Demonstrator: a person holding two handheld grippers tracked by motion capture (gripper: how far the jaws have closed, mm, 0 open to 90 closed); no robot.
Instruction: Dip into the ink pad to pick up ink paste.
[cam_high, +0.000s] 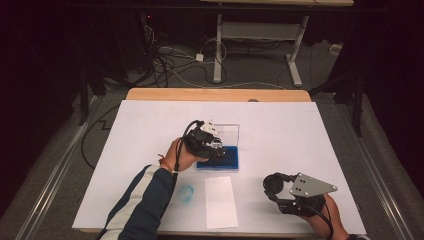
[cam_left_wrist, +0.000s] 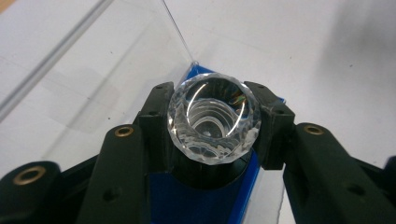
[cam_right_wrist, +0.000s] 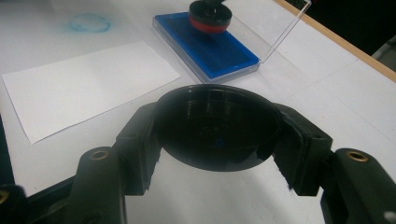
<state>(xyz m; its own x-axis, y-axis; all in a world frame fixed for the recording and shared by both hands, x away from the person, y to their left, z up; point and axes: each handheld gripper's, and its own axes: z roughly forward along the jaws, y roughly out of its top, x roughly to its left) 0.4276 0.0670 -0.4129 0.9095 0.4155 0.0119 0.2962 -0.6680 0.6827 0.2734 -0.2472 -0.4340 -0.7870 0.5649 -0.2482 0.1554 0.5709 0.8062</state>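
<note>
A round stamp with a faceted clear knob (cam_left_wrist: 212, 119) stands on the blue ink pad (cam_high: 226, 160). My left gripper (cam_high: 212, 145) is shut on that knob, one jaw on each side. From the right gripper view the stamp's black and red base (cam_right_wrist: 210, 16) rests on the pad (cam_right_wrist: 219, 53) near its far end. A black round cap (cam_right_wrist: 217, 133) sits between the jaws of my right gripper (cam_high: 275, 189), which is shut on it just above the table near the front right. A white paper slip (cam_high: 220, 201) lies between the two hands.
The pad's clear lid (cam_high: 229, 131) stands open behind it. A faint blue ring mark (cam_high: 186, 193) is printed on the white sheet left of the slip. The wooden table edge (cam_high: 215, 94) runs along the back, with desk legs and cables on the floor beyond.
</note>
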